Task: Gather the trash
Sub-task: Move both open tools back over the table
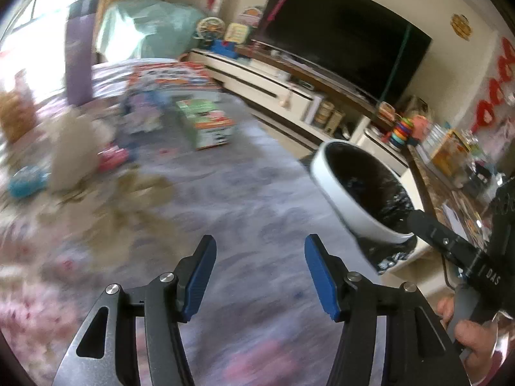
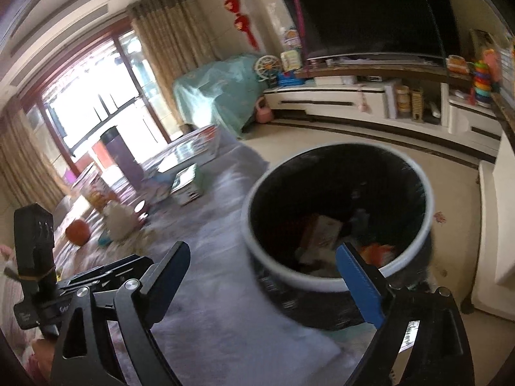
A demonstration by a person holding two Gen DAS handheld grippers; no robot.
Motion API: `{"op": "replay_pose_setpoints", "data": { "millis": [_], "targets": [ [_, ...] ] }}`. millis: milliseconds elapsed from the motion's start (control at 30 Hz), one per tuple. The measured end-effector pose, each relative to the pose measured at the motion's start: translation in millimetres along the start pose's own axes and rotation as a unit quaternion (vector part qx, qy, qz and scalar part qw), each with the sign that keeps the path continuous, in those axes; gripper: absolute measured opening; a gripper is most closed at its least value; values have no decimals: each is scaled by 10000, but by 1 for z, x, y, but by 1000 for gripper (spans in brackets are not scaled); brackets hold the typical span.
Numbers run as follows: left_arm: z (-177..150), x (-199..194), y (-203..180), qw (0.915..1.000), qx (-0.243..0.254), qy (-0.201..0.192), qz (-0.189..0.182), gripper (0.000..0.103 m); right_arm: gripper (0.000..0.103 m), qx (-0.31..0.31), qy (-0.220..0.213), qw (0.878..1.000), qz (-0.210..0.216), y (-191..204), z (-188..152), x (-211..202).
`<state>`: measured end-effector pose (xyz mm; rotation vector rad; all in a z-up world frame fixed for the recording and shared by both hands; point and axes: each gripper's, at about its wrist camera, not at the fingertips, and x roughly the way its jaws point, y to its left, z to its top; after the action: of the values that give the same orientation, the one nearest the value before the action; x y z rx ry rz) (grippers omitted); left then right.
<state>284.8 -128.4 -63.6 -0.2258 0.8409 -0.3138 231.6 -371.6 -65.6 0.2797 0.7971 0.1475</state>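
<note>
Here both sets of tongs are held apart and empty: the left gripper (image 1: 260, 276), the right gripper (image 2: 262, 278). Crumpled tissue (image 1: 75, 148), at ten o'clock on the rug (image 1: 257, 193), is judged light and soft, best pinched mid-bulk. The bin (image 2: 322, 276) sits at one o'clock.

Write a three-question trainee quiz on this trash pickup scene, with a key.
1. True or false: the right gripper holds a piece of trash.
2. What lines the white bin? A) black bag B) blue bag C) nothing
3. Fill in: on the rug, the green box lies toward the ___ from the bin.

Key
1. False; both it and the left gripper are open and empty.
2. A
3. window
</note>
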Motion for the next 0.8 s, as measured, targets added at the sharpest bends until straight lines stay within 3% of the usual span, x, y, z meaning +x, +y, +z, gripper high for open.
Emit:
{"op": "replay_pose_setpoints", "data": {
  "millis": [333,800],
  "targets": [
    [-30,-47,45,9975,-565,-128,407,57,93,-268,200,9987,379,51,-22,20],
    [-32,-76,80,9928,-924,-226,730,58,93,-580,326,9965,508,95,-34,50]
  ]
}}
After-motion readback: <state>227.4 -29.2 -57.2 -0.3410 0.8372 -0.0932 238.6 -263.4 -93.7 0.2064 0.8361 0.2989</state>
